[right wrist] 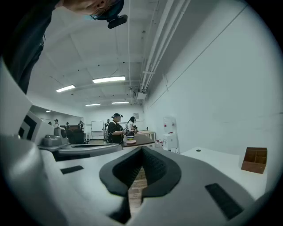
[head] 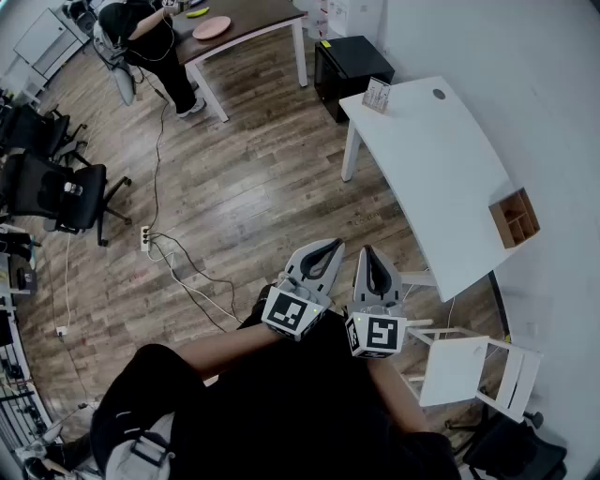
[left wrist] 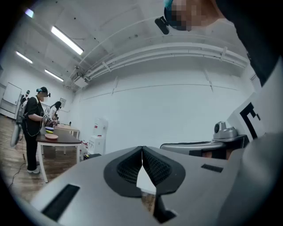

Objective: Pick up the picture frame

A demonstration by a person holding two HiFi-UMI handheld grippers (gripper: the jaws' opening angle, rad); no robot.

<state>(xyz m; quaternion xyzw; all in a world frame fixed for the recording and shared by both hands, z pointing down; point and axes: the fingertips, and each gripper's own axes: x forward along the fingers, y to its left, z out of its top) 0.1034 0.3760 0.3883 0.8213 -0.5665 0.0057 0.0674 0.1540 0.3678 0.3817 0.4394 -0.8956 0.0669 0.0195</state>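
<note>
The picture frame [head: 378,95], small with a pale border, stands upright on the far corner of the white table [head: 441,178]. Both grippers are held side by side in front of the person's body, well short of the frame and off the table's near end. My left gripper [head: 331,246] has its jaws shut, tips touching, with nothing between them [left wrist: 142,148]. My right gripper [head: 368,251] is shut and empty as well [right wrist: 142,148]. Neither gripper view shows the frame.
A wooden organizer box [head: 515,217] [right wrist: 254,160] sits at the table's right edge. A black cabinet [head: 352,70] stands beyond the table, and a white chair [head: 469,370] is near right. Cables [head: 178,267] cross the wooden floor. Office chairs [head: 56,192] stand left; a person works at a brown table [head: 244,23].
</note>
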